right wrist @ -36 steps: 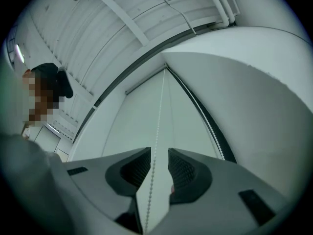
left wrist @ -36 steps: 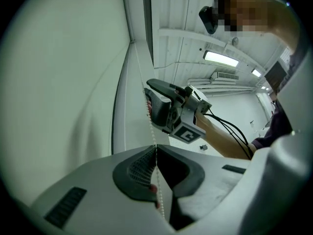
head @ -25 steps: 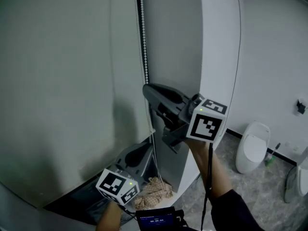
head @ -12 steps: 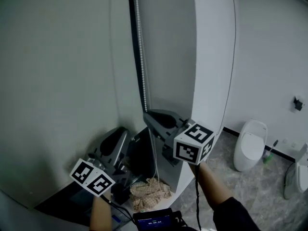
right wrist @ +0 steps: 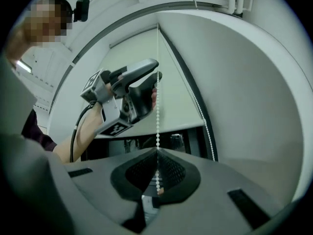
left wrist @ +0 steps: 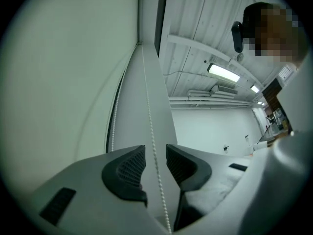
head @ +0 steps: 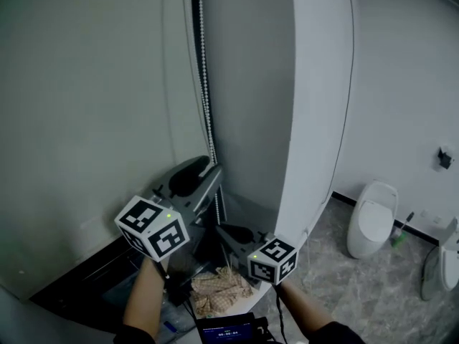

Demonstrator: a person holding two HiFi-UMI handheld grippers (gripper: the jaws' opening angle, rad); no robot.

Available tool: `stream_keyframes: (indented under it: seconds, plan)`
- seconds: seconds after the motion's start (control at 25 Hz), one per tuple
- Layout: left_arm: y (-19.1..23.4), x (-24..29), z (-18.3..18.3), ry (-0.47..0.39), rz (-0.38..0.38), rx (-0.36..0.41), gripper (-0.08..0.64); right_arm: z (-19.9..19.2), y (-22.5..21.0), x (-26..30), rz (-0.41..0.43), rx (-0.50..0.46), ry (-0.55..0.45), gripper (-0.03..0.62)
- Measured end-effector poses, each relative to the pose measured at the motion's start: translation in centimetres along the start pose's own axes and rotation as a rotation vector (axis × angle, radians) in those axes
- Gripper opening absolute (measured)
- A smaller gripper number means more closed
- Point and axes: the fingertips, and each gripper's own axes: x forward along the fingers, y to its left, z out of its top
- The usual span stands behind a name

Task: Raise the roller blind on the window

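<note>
The grey roller blind (head: 93,120) covers most of the window, and its bottom edge (right wrist: 146,129) shows above a dark gap. A white bead chain (head: 204,84) hangs along the blind's right side. My left gripper (head: 214,172) is at the chain, above the right one. Its jaws are opening, and the chain (left wrist: 148,121) runs between the pads (left wrist: 128,168) without touching them. My right gripper (head: 224,229) sits lower, shut on the chain (right wrist: 157,111), which runs taut up from its closed jaws (right wrist: 157,153). The left gripper (right wrist: 132,89) also shows in the right gripper view.
A white curved wall panel (head: 315,120) stands just right of the chain. A crumpled checked cloth (head: 219,284) lies on the floor below the grippers, beside a small screen (head: 229,330). A white toilet (head: 371,217) stands on the tiled floor at the right.
My right gripper has come down along the chain, from chest height to low by the sill. My left gripper has risen from below up to the chain, above the right one.
</note>
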Motion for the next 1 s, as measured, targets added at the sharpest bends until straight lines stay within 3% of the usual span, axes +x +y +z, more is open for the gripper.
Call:
stream_keyframes:
  seconds: [0.08,0.2,0.4,0.52,0.6,0.8,1.0]
  plan:
    - [0.5,-0.2,0.1,-0.017,0.003,0.002,0.126,-1.5,0.2,-0.1,-0.005,0.007,0.006,0.011]
    - [0.5,0.1,0.6,-0.006,-0.01,-0.024,0.026,-1.4,0.7,-0.2,0.003,0.027,0.003,0.011]
    - [-0.1,-0.2,0.9,-0.014,-0.022,-0.041,0.012,-1.8,0.8,-1.2,0.057,0.039,0.024,0.011]
    - [-0.2,-0.3,1.2,-0.018,-0.01,-0.011,0.012,-0.3,-0.3,-2.5,0.121,0.189,-0.026,0.048]
    - [-0.2,-0.4,0.9,-0.004,-0.009,-0.007,0.012,2.7,-1.6,-3.4,0.106,0.258,-0.105,0.077]
    - [0.3,-1.0,-0.5,0.027,0.011,-0.003,0.011,10.8,-2.8,-3.6,0.081,0.16,-0.186,0.081]
    - [-0.3,-3.3,-6.2,0.101,-0.006,0.006,0.011,14.6,-0.9,-1.0,0.11,0.022,-0.185,0.081]
